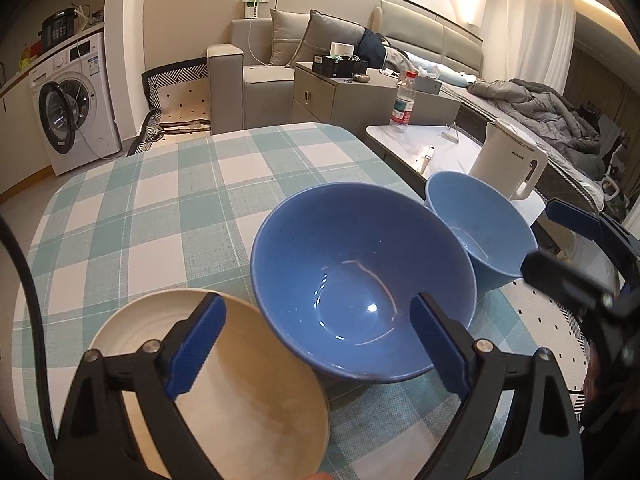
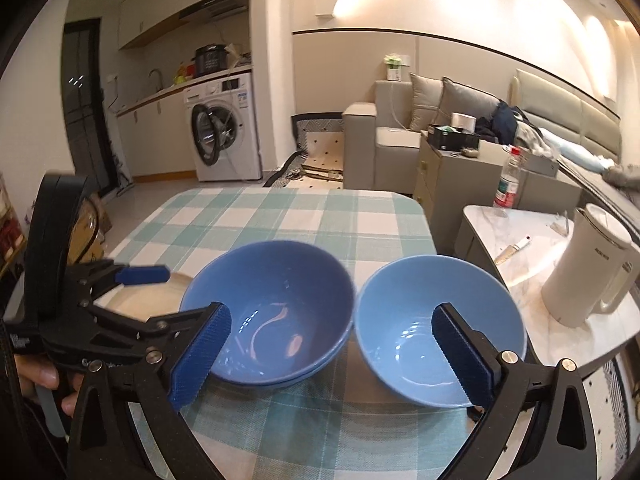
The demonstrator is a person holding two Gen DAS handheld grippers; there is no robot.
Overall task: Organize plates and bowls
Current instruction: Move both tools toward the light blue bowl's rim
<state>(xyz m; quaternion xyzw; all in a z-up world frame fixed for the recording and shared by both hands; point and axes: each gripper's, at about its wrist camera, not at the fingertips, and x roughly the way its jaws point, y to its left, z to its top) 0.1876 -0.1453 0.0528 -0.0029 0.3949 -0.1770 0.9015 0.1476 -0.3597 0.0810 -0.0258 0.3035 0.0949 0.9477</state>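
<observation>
A dark blue bowl (image 1: 360,280) stands on the checked tablecloth (image 1: 160,208); in the right wrist view it (image 2: 272,308) seems to sit inside a second dark blue bowl. A light blue bowl (image 1: 480,224) (image 2: 436,328) stands to its right. A cream plate (image 1: 224,392) lies to its left, partly hidden in the right wrist view (image 2: 140,300). My left gripper (image 1: 316,344) is open, straddling the plate's edge and the dark bowl's near rim. My right gripper (image 2: 332,356) is open, its right finger over the light bowl.
A white kettle (image 1: 508,160) (image 2: 588,268) and a water bottle (image 1: 404,100) stand on the marble side table (image 1: 432,148) to the right. A sofa, a cabinet and a washing machine (image 1: 72,104) stand beyond the table's far edge.
</observation>
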